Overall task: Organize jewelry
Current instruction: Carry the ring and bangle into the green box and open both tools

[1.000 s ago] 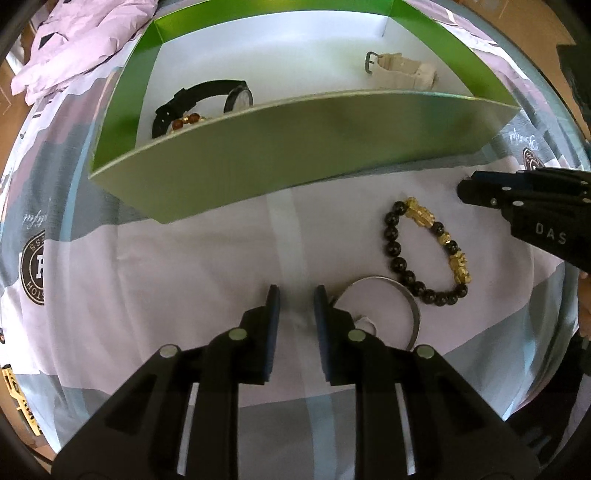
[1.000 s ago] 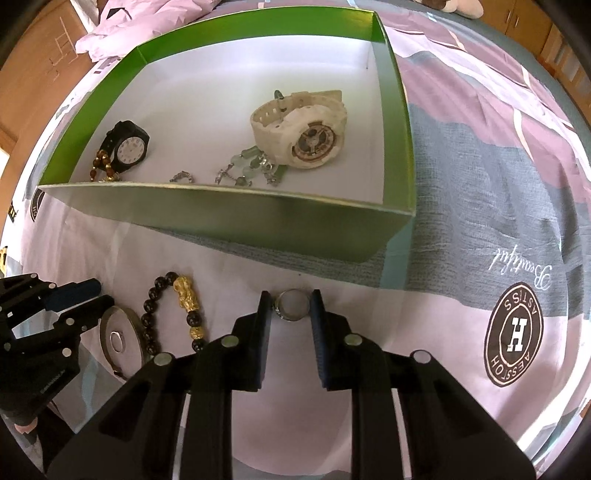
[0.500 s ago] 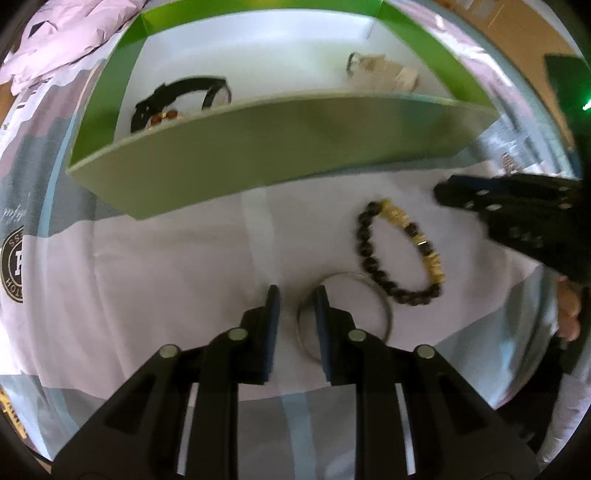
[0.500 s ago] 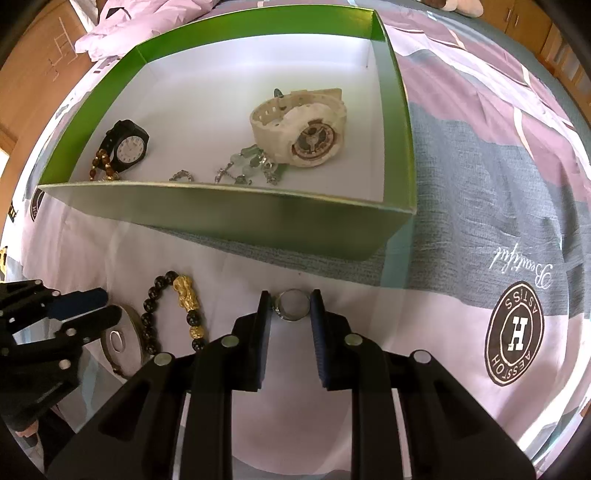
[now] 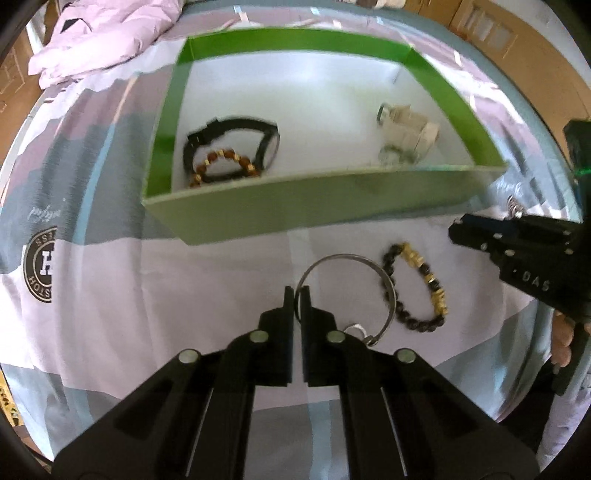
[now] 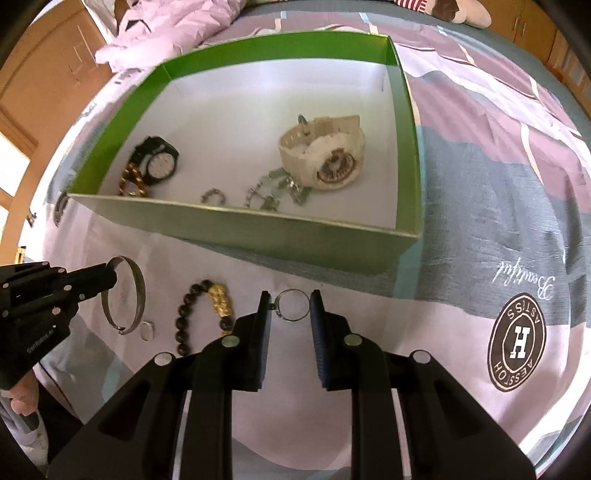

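Between the left gripper's [image 5: 297, 292] now-clenched fingertips the silver bangle [image 5: 347, 291] has come up off the bedspread [image 5: 147, 314], green box [image 5: 314, 206] just ahead, while the right gripper [image 6: 290, 309] waits parted around the ring [image 6: 292, 304].

A bed [image 6: 480, 206] with a patchwork cover in lilac, grey and white carries it all. Ahead of the right gripper [image 6: 290, 306] sits a green box [image 6: 258, 236]. A black-and-gold bead bracelet [image 6: 205, 314] lies left of its fingers, and a crumpled lilac quilt [image 6: 177, 29] is far beyond.
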`<state>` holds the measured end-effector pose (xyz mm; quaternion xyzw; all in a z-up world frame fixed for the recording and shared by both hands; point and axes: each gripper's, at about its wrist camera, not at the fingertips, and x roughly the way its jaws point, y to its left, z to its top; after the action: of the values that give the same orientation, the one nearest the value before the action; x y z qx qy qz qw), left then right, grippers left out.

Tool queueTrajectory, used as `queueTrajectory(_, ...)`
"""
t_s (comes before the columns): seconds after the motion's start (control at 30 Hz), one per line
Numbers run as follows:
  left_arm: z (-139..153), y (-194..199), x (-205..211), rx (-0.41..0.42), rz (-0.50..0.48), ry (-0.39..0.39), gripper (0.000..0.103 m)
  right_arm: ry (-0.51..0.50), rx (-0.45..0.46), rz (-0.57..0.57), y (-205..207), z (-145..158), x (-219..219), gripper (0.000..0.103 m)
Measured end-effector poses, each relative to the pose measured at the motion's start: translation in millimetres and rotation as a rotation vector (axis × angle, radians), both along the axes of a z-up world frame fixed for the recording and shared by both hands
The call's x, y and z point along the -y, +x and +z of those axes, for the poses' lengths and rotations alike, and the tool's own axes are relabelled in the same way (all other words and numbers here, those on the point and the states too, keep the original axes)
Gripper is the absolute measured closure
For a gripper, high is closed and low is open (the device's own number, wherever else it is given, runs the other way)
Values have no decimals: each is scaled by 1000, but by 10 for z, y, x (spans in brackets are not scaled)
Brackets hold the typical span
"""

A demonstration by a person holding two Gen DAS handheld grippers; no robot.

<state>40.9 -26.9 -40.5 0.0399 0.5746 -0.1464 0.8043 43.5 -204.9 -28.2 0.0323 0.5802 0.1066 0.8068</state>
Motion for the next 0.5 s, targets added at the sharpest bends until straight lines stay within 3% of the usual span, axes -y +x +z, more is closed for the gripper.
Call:
queueTrajectory(0.17, 271, -11, -11, 55, -3, -40, 100, 49, 76, 39, -55, 202, -46, 82)
queueTrajectory(0.37, 354, -46, -107, 99, 37, -20, 100, 51, 132, 79, -86, 321, -102, 82)
queueTrajectory(0.5, 475, -51, -136, 163, 44, -9, 100, 114, 237, 103, -155, 524, -90, 82)
